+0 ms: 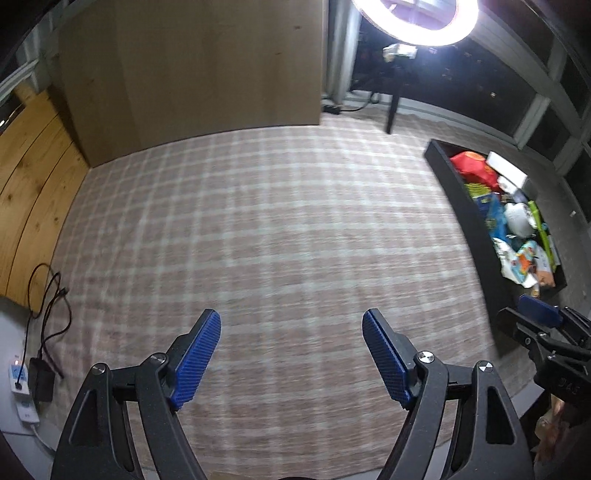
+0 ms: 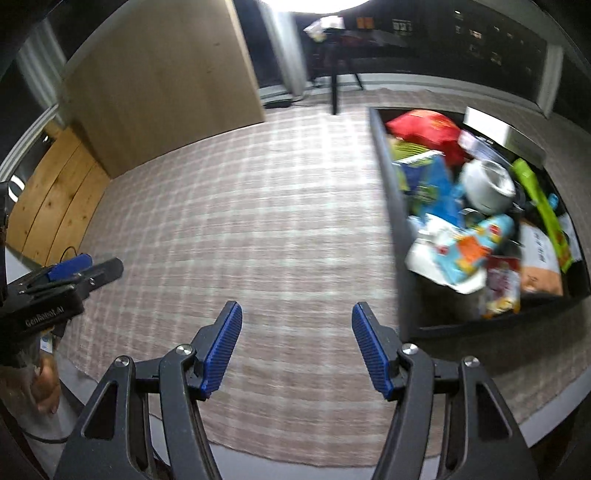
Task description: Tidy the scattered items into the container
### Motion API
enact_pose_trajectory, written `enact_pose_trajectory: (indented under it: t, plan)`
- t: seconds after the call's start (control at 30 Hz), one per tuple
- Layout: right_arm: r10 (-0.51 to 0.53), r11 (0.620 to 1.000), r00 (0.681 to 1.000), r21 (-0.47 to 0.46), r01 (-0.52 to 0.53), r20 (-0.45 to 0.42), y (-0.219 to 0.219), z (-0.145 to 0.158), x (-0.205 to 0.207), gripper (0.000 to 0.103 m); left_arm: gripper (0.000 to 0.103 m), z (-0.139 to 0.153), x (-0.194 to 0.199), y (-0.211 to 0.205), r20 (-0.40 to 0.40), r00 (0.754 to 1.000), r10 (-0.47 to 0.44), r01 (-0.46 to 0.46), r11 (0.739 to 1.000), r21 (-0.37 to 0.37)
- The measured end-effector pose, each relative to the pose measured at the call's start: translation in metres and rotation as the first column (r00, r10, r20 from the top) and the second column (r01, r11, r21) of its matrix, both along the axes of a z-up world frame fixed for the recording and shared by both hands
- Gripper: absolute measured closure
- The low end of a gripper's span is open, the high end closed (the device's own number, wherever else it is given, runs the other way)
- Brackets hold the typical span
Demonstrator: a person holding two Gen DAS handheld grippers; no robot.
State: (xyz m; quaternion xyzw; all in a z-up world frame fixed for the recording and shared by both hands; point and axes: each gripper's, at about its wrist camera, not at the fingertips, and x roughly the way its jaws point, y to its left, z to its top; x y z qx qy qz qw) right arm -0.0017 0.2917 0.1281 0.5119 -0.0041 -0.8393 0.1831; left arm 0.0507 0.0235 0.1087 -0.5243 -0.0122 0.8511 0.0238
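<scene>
The left tool (image 1: 291, 354) stands wide with nothing between its blue pads, and the right tool (image 2: 297, 347) is likewise spread wide and empty; both angle down at bare rug (image 1: 266, 221). That reads as a pair of tools with nothing left to carry: no loose item shows anywhere on the plaid weave in either view, so the tidying looks finished or close to it, though whatever lies outside the two views cannot be ruled out

The task's things sit in the black container (image 2: 397, 229), a long shallow tray lying on the rug off to the right of both tools. It is piled rather than packed: a red snack bag (image 2: 424, 129) at the far end, a blue packet (image 2: 432, 184) beside it, a white bowl-like thing (image 2: 487, 184) tipped against them, a green strip (image 2: 539, 199) along the far wall, and an orange-and-blue pouch (image 2: 469, 251) lying over the near heap. The heap leans on the near wall, likely because items were dropped in from that side

The surface is a pale pink-and-cream checked rug on the floor, not a bench. Beyond it stand a plain wooden cabinet (image 1: 192, 66), timber panelling to the left, a ring light (image 1: 413, 22) on a stand, dark windows, and a power strip (image 1: 22, 391) with trailing cable at the left edge
</scene>
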Motion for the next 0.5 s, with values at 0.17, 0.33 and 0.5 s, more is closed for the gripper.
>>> enact_pose_trajectory:
  t: [0.17,0.33,0.5]
  plan:
    - [0.009,1.000,1.000,0.009,-0.009,-0.013,-0.037,-0.008,-0.001,0.042,0.025,-0.017,-0.002,-0.027,0.035,0.998,0.057,-0.057,0.998,0.000]
    - [0.030,0.999,1.000,0.019,-0.030,0.004,-0.068,-0.023,-0.002,0.042,0.022,-0.033,-0.005,-0.049,0.055,0.994,0.099,-0.099,0.995,0.008]
    - [0.030,0.999,0.999,0.028,-0.031,0.021,-0.089,-0.036,-0.005,0.042,0.021,-0.052,-0.011,-0.068,0.083,0.986,0.144,-0.145,0.989,0.009]
